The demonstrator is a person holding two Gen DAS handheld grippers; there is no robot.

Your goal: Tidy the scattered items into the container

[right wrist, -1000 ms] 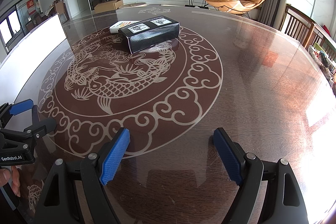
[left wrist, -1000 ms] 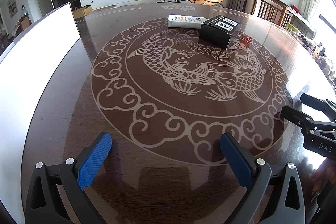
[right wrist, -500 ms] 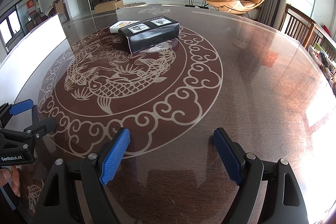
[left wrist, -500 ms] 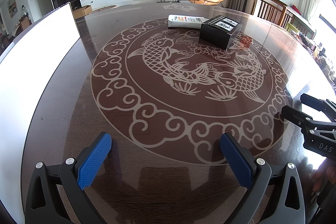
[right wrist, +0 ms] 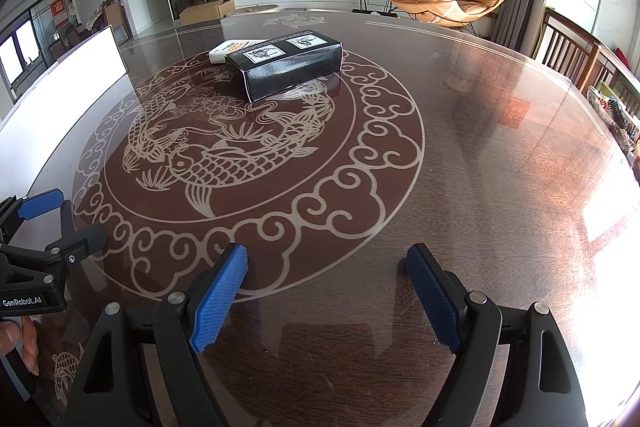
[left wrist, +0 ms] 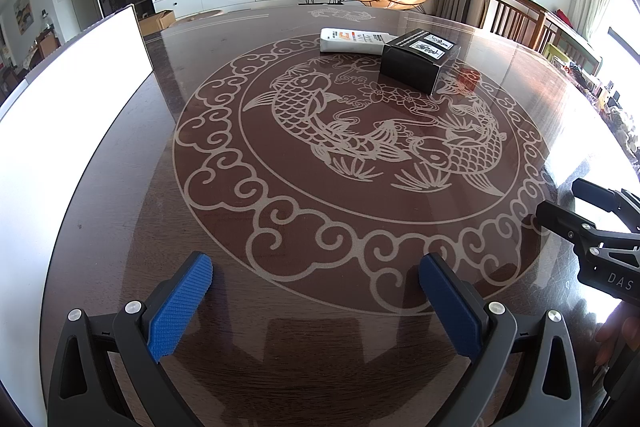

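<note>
We see a large dark wooden table (left wrist: 120, 195) under a glossy top, its middle filled by a pale ring of cloud scrolls around two carp (left wrist: 360, 131). Along the table's left edge stands a white container (left wrist: 68, 99), its wall so brightly lit that we cannot tell what is inside; in the right wrist view the same white container (right wrist: 76, 83) runs along the left side. On the far part of the carp pattern lies a black box (left wrist: 416, 61) with two white labels on its top, flat on the table, and just behind it, apparently touching, lies a flat white package (left wrist: 352, 41) with orange and black print; both are well apart from the container and from our tools. From the right wrist view the black box (right wrist: 292, 67) hides most of the white package (right wrist: 232, 49). Our left gripper (left wrist: 316, 299) hovers over the near edge of the table with its blue pads spread wide and nothing between them. Our right gripper (right wrist: 326, 291) hangs the same way, jaws released and empty, over bare wood. A hand (right wrist: 18, 339) shows at the lower left of the right wrist view, wrapped around the left tool's handle.
</note>
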